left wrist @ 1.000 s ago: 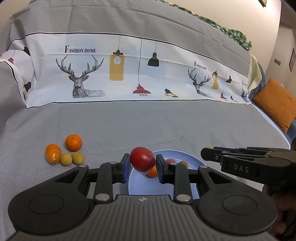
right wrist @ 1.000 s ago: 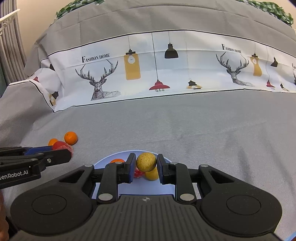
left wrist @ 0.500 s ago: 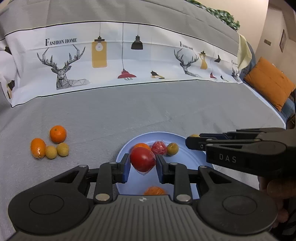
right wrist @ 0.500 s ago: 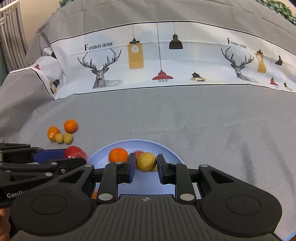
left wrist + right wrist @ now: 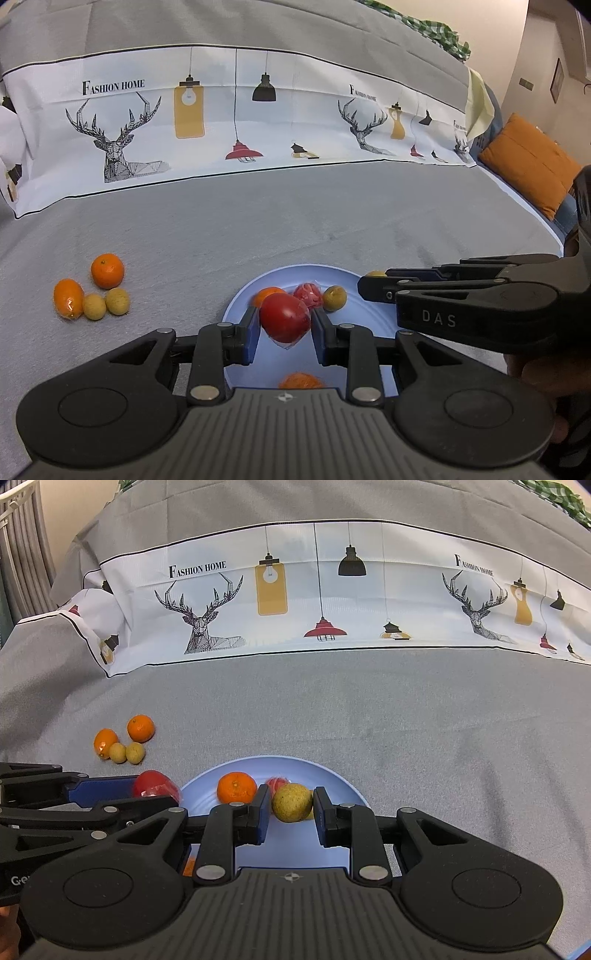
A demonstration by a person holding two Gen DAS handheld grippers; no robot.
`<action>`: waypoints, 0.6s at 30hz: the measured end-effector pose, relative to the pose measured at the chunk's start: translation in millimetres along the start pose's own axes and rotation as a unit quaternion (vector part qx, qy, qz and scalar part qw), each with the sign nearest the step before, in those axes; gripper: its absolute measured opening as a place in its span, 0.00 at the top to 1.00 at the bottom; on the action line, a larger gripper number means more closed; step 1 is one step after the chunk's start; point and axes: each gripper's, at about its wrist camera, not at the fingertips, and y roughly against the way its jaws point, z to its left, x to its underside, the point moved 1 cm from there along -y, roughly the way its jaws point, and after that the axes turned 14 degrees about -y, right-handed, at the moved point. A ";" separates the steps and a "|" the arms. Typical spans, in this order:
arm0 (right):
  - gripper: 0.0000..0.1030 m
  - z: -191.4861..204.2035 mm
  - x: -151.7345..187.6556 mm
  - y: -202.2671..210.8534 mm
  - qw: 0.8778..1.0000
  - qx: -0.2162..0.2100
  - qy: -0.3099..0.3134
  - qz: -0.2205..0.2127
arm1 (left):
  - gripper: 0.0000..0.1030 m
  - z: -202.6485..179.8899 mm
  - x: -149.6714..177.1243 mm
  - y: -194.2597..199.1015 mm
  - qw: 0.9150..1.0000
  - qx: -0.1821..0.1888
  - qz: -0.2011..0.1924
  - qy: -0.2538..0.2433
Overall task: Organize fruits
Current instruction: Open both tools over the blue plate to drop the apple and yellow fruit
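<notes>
The left gripper [image 5: 284, 325] is clamped on a red tomato [image 5: 284, 322] above the near left part of the blue plate [image 5: 373, 328], and the right gripper [image 5: 290, 808] is clamped on a yellow-green fruit [image 5: 292, 802] over the plate's middle. In the plate lie a tangerine [image 5: 236, 786], a small red fruit [image 5: 307, 295] and a small yellowish fruit [image 5: 335, 298]. Well to the left on the grey cloth [image 5: 295, 221], two oranges [image 5: 107, 270] and two small yellow fruits [image 5: 117, 301] sit together.

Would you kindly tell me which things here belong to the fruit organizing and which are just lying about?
Part of the job:
- red fruit in the left gripper
- yellow-brown fruit in the right gripper
- blue plate with fruit on it
- four loose fruits on the grey cover

Lying about:
- orange cushion
- deer-print cloth
- green checked cloth
</notes>
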 end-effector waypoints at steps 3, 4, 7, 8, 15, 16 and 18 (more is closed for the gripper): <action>0.74 -0.1 0.6 -0.8 1.000 0.001 -0.001 0.003 | 0.60 1.6 -0.3 2.4 1.000 -0.002 -0.009 0.005; 0.74 -0.1 0.7 -0.7 1.000 0.002 -0.002 0.003 | 0.60 2.3 -0.6 3.1 1.000 -0.002 -0.011 0.007; 0.65 -0.9 0.0 -0.4 1.000 0.003 -0.004 0.001 | 0.60 3.5 -1.0 3.5 1.000 -0.005 -0.013 0.011; 0.65 -1.6 -0.3 -0.5 1.000 0.003 -0.005 0.000 | 0.60 3.5 -1.4 3.2 1.000 -0.006 -0.012 0.011; 0.64 -0.9 0.1 0.4 1.000 0.001 -0.004 -0.001 | 0.60 2.2 -1.0 4.3 1.000 -0.016 -0.016 0.008; 0.64 -1.0 0.1 0.8 1.000 0.001 -0.004 -0.002 | 0.60 2.4 -1.0 4.2 1.000 -0.017 -0.016 0.009; 0.64 -1.3 -0.9 1.3 1.000 0.000 -0.003 -0.003 | 0.62 3.7 -0.3 4.9 1.000 -0.021 -0.018 0.010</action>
